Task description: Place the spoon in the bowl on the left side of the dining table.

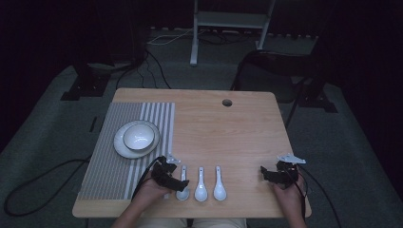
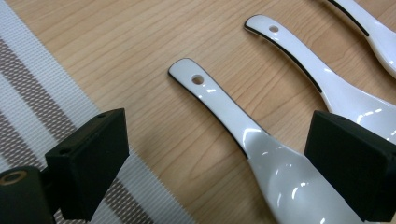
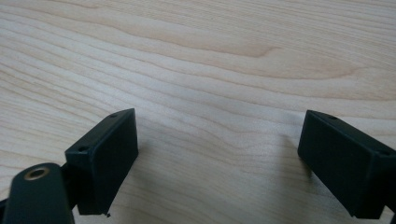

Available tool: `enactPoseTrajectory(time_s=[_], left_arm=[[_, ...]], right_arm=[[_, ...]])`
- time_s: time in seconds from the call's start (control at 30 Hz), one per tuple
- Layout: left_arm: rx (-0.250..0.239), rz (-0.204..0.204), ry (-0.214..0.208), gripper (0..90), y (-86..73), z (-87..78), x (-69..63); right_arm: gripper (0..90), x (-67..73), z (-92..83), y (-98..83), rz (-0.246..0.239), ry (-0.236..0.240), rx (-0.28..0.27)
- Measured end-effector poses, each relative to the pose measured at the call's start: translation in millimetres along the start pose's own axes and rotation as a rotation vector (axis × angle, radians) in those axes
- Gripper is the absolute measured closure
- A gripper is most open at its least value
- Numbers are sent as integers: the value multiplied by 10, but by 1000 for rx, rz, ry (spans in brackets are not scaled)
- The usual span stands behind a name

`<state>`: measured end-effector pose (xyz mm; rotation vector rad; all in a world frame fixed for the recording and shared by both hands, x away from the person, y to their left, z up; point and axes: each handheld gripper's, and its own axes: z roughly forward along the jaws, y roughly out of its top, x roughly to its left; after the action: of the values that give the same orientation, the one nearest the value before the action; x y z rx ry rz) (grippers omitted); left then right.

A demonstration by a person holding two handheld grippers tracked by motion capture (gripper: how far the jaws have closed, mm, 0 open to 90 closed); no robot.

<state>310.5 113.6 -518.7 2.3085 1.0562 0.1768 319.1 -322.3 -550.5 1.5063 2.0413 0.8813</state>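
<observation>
Glazed white ceramic defines the work items: three soup spoons lie in a row near the front edge of the wooden table (image 1: 237, 128), handles pointing away from the person. The left gripper (image 1: 177, 183) hovers over the leftmost spoon (image 2: 261, 154), jaws released and spread to either side of its neck and bowl; nothing is grasped. The middle spoon (image 2: 322, 79) lies just beside it, and the third spoon (image 1: 219, 185) lies beyond that. The right gripper (image 1: 268, 175) rests low over bare wood, well apart from the spoons, jaws likewise spread and empty.

Hazards, as a judgement:
- The glaze is smooth and the bowl is curved. A closing pinch there may squeeze the spoon out sideways.
- The right-hand jaw stands close to the middle spoon and may knock it on descent.
- A spoon held at the bowl may tilt and swing.

A bowl (image 1: 138, 137) sits on a plate (image 1: 121, 147) on the striped placemat (image 1: 107, 166).

No brand, label or legible writing is visible.
</observation>
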Motion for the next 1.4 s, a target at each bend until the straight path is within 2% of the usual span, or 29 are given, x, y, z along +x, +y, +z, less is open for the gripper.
enactPoseTrajectory(time_s=[0.2,0.37,0.5,0.63,0.7,0.77,0.93,1.27,1.4], left_arm=[[5,-9,-11,142,27,55,-3],[20,-8,-4,144,62,136,-46],[26,13,34,159,88,161,-94],[19,51,78,286,64,144,-147],[15,60,84,389,49,123,-149],[15,88,97,471,36,111,-158],[11,124,65,732,24,92,-163],[16,116,62,753,12,68,-118],[6,100,70,753,-10,38,-85]], right_arm=[[116,0,0,0,0,0,0],[117,0,0,0,0,0,-1],[117,-1,0,0,0,-1,-1],[118,-1,0,0,0,-1,-1],[117,-1,-1,0,0,-1,0],[118,0,0,0,0,-1,0],[119,-1,0,-1,0,-2,-1],[119,-4,0,0,2,-4,-2],[119,-3,0,0,2,-4,-2]])
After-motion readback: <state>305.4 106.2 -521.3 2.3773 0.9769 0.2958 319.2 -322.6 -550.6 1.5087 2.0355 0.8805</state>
